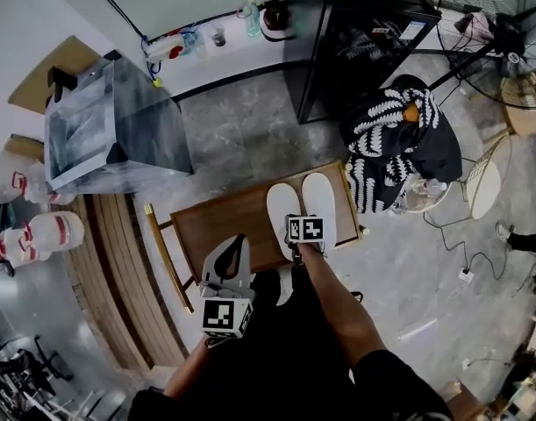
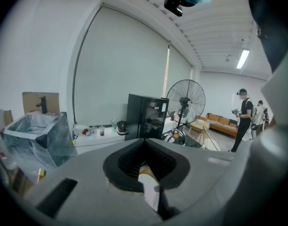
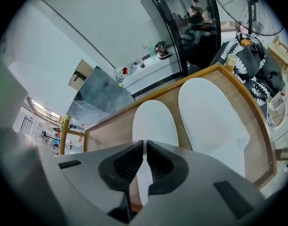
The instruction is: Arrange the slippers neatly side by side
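Slippers (image 1: 301, 207), both white, lie on the wooden tabletop (image 1: 224, 226), long sides nearly touching, toes pointing away from the person, heels close to level. The pair looks as good as arranged, so I'd call this the last check or the let-go. The right tool (image 3: 144, 144) hovers over the heel end of the left slipper (image 3: 153, 121), jaws drawn together to a thin slit with nothing caught between them; whether it touches the slipper I can't tell. The right slipper (image 3: 209, 117) sits just beside it, a touch farther forward in the right gripper view. The left tool (image 2: 144, 141) is off the job, held near the person's body short of the tabletop, jaws closed and empty, aimed out at the room. Next move, as I judge it: at most a light nudge on one heel to square the pair, then lift the right tool straight off without dragging either slipper askew. On containers: the tabletop has a raised rim like a tray, and only the two slippers lie in it. The bin (image 1: 110, 130) to the left has a plastic lining; its contents can't be made out.
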`<state>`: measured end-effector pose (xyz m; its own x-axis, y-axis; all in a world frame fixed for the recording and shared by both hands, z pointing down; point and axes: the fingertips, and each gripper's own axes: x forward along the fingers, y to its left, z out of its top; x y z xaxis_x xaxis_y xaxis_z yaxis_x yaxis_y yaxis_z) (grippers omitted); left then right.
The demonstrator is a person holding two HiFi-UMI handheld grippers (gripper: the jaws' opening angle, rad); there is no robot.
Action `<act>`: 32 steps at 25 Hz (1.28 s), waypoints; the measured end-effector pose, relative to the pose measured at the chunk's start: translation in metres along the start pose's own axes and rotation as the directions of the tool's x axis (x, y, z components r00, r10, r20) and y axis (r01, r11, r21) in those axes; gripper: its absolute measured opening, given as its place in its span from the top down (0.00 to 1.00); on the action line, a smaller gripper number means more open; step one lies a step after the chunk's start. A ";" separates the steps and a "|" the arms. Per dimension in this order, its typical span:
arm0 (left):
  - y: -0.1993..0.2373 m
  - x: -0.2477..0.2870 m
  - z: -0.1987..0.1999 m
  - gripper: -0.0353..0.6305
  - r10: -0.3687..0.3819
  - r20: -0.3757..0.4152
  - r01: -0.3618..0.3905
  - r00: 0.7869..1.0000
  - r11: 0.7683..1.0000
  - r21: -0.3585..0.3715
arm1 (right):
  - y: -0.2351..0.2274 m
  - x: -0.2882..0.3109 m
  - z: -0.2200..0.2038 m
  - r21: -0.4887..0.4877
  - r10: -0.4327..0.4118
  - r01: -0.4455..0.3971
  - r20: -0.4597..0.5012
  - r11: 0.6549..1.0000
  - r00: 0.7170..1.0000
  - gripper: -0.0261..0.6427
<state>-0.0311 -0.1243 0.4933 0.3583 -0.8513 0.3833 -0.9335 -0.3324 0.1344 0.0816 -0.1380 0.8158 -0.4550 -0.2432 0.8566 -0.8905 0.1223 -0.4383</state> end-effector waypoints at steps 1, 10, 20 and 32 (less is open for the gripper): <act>0.000 0.001 0.000 0.92 0.001 -0.002 -0.001 1.000 1.000 -0.001 | -0.001 0.001 0.000 0.002 -0.001 0.001 -0.002 1.000 1.000 0.92; -0.002 0.001 -0.001 0.92 0.000 0.002 0.000 1.000 1.000 0.007 | 0.001 0.001 -0.003 -0.011 0.039 -0.039 -0.005 0.999 0.999 0.78; -0.006 -0.013 0.012 0.92 0.003 0.053 -0.004 0.999 1.000 0.005 | 0.006 -0.039 0.011 -0.075 0.034 -0.028 0.074 0.997 0.997 0.75; -0.016 -0.031 0.035 0.92 -0.010 0.140 0.008 0.990 1.000 0.011 | 0.039 -0.154 0.084 -0.225 0.049 0.033 0.351 0.974 0.935 0.89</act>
<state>-0.0268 -0.1066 0.4475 0.3657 -0.8966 0.2498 -0.9303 -0.3438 0.1280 0.1176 -0.1762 0.6438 -0.4686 -0.5590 0.6840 -0.8827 0.3276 -0.3370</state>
